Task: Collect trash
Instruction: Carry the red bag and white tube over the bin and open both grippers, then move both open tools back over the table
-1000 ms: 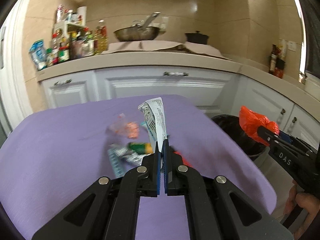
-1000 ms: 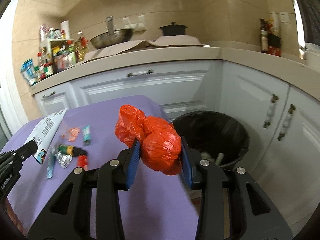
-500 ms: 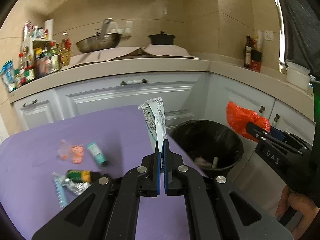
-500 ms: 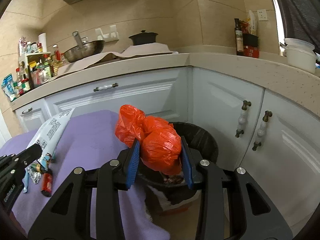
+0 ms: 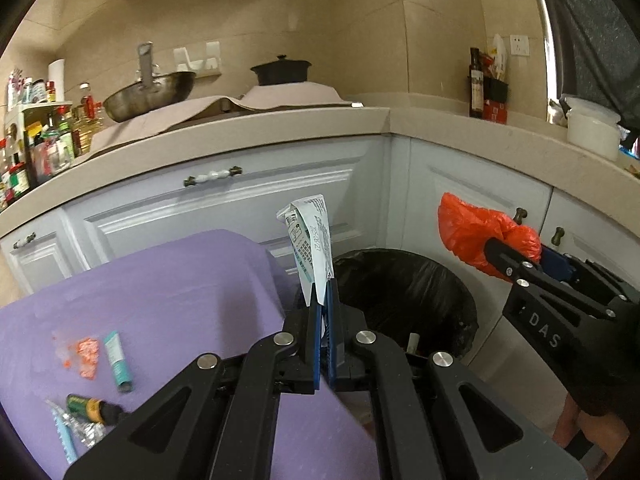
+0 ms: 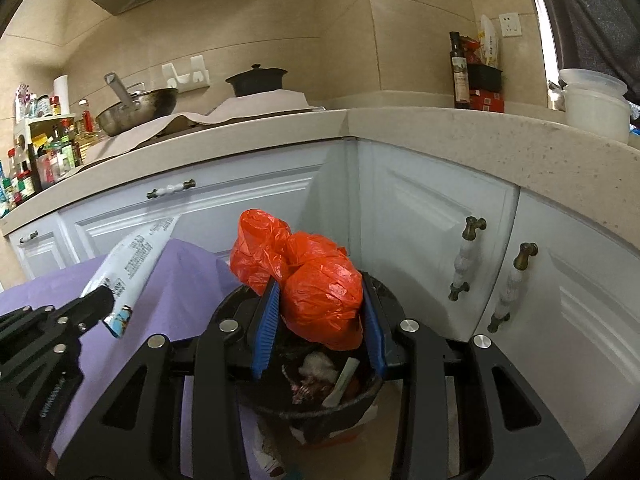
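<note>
My left gripper (image 5: 322, 292) is shut on a flat white printed wrapper (image 5: 310, 240) that stands up from its pads, at the purple table's right edge beside the black-lined trash bin (image 5: 404, 280). My right gripper (image 6: 318, 304) is shut on a crumpled red plastic bag (image 6: 316, 284), held right above the bin (image 6: 312, 396), which has scraps inside. In the right wrist view the left gripper (image 6: 94, 304) and its wrapper (image 6: 132, 264) show at the left. In the left wrist view the right gripper (image 5: 516, 258) holds the red bag (image 5: 472, 232) at the right.
On the purple table (image 5: 160, 288) lie a teal tube (image 5: 117, 356), an orange wrapper (image 5: 84, 356), a small dark bottle (image 5: 90, 404) and a foil strip (image 5: 66, 432). White cabinets (image 6: 420, 216) and a counter with pans and bottles wrap around behind the bin. A person's hand (image 5: 588, 432) holds the right gripper.
Both grippers have swung right from over the table towards the bin. The red bag now hangs over the bin's mouth, and the wrapper sits at the table's edge.
</note>
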